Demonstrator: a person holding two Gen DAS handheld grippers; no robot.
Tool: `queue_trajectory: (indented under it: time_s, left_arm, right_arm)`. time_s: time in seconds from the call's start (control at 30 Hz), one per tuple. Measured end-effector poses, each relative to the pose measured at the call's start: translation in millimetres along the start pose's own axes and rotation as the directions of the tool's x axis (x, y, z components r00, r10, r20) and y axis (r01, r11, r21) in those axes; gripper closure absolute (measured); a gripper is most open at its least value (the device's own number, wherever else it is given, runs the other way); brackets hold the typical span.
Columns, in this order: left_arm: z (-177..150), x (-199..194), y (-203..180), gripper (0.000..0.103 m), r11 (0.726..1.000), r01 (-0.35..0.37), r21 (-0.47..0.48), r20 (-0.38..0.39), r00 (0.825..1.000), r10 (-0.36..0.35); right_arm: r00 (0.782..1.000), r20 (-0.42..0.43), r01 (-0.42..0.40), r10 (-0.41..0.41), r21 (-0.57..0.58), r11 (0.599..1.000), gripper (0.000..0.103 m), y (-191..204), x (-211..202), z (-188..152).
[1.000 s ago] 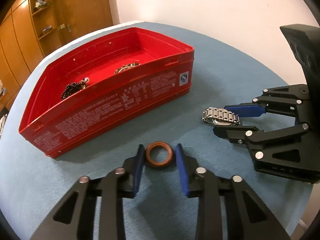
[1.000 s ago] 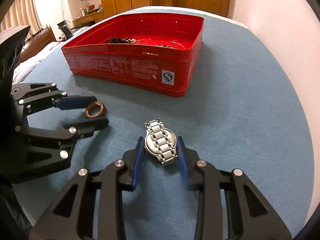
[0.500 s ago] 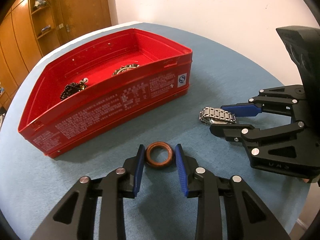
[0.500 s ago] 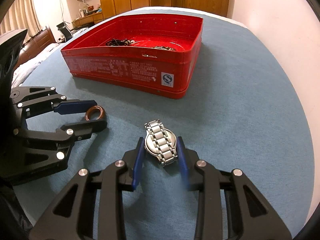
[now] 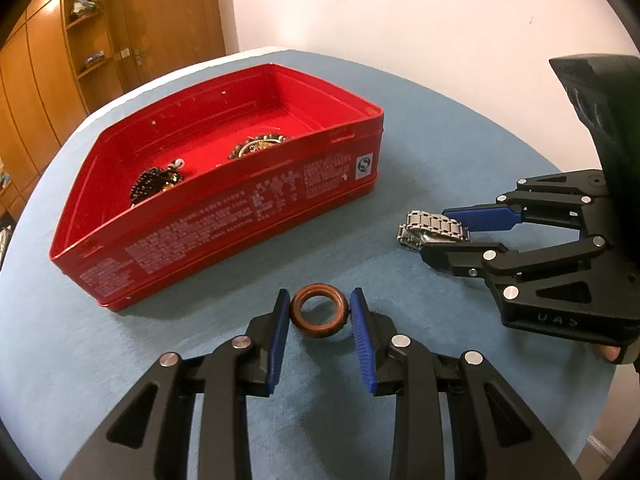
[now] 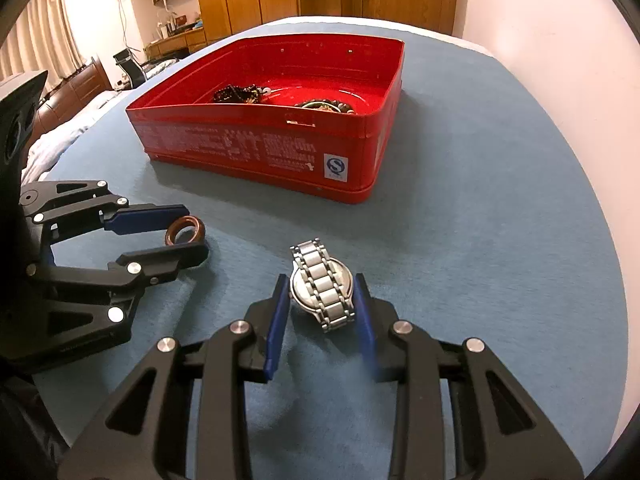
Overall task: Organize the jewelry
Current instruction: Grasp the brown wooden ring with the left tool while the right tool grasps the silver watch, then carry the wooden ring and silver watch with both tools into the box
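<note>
A brown ring (image 5: 319, 311) sits between the blue pads of my left gripper (image 5: 320, 297), which is shut on it just above the blue cloth. From the right wrist view the same ring (image 6: 185, 230) shows between the left gripper's fingers (image 6: 152, 214). My right gripper (image 6: 321, 281) is shut on a silver metal-band watch (image 6: 322, 288), its pads pressing on the case's sides. The watch (image 5: 432, 226) also shows in the left wrist view, right of the box. A red open box (image 5: 240, 204) stands behind both grippers.
Inside the red box (image 6: 260, 148) lie a dark bead piece (image 5: 156, 182) and a beaded bracelet (image 5: 258, 145). The round table (image 6: 500, 220) has a blue cloth; its edge curves close on the right. Wooden cupboards (image 5: 60, 72) and a pale wall stand beyond.
Both views now look a little more down into the red box. The left gripper has shifted slightly with the ring. Both grips are unchanged.
</note>
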State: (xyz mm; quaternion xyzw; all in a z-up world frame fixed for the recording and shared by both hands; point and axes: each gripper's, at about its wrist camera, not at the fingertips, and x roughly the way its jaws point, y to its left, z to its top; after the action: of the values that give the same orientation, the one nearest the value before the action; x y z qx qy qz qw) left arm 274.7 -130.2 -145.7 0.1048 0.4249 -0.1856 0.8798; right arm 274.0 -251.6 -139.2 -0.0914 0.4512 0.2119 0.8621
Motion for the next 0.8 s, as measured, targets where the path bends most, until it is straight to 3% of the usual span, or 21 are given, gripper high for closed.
queue_trajectory:
  time_s: [0.5, 0.8]
  left_arm:
    - [-4.2, -26.9, 8.0, 0.072, 1.000, -0.006, -0.023, 0.030, 1.000, 0.007]
    - [-7.8, -65.4, 20.6, 0.072, 0.999, -0.005, -0.051, 0.058, 0.998, 0.008]
  right_arm:
    - [1.000, 0.020, 0.005, -0.005, -0.009, 1.000, 0.073, 11.4, -18.6, 2.4]
    - [0.999, 0.045, 0.008, -0.006, -0.032, 0.999, 0.073, 23.5, -43.1, 7.6]
